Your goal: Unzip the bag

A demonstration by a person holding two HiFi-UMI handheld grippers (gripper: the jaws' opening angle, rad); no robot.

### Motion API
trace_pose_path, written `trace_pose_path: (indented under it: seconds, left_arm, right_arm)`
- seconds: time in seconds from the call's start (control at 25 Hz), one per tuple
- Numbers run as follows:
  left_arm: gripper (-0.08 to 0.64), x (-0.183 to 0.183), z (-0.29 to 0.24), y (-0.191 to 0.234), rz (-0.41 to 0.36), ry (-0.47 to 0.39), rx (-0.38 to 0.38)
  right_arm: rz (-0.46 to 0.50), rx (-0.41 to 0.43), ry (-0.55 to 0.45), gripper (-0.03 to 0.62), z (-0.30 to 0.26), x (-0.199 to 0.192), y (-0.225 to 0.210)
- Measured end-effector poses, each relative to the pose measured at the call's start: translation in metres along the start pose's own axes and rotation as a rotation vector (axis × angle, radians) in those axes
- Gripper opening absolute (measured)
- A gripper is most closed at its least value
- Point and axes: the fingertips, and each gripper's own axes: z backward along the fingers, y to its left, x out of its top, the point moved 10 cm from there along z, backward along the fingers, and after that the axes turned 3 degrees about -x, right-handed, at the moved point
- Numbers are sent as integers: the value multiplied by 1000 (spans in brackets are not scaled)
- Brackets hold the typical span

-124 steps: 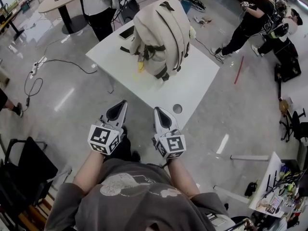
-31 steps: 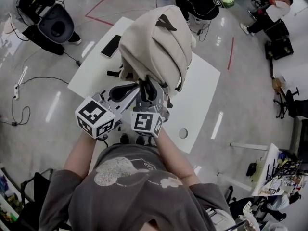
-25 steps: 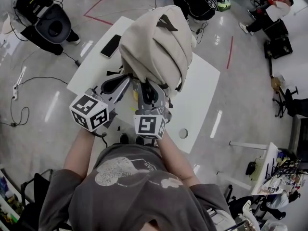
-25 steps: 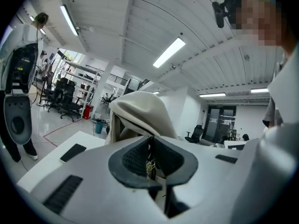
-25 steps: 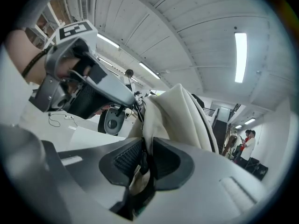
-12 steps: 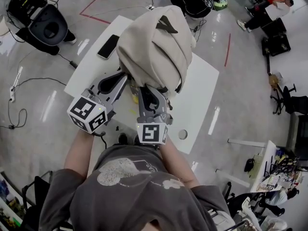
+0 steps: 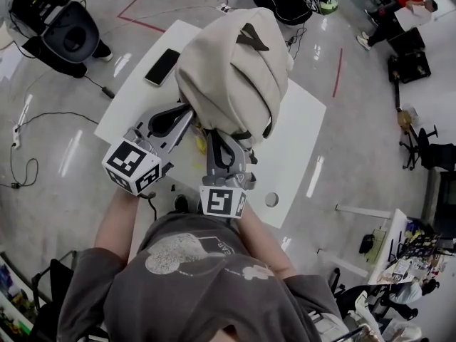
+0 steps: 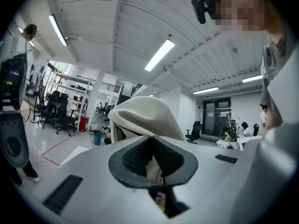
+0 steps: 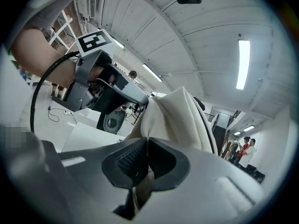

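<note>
Nearly level, the right gripper (image 9: 147,144) just clamped jaws onto bag (image 9: 180,113).

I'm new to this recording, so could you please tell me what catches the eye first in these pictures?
A large beige backpack stands upright on the white table, in the middle of the head view. Both grippers meet at its near lower edge: the left gripper is pinched on its fabric, and the right gripper, whose jaws have just been closing, clamps a beige fold. A dark phone lies left of it.

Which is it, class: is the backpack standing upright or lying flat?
Upright: the backpack rises tall from the table in both gripper views.
</note>
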Motion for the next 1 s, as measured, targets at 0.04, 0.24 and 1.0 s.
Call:
trace_pose_path:
  seconds: [0.04, 0.24, 1.0]
  left_arm:
    - [37, 1, 2, -2, -10, 1, -9]
    - [37, -5, 12, -6, 7, -9, -7]
    - [37, -10, 32, -31, -15, 21, -20]
  right_arm:
    - [-3, -2, -1, 17, 0, 0, 0]
    - [-2, -12, -17, 25, 2, 1, 1]
    - [43, -125, -65, 177, 2, 25, 24]
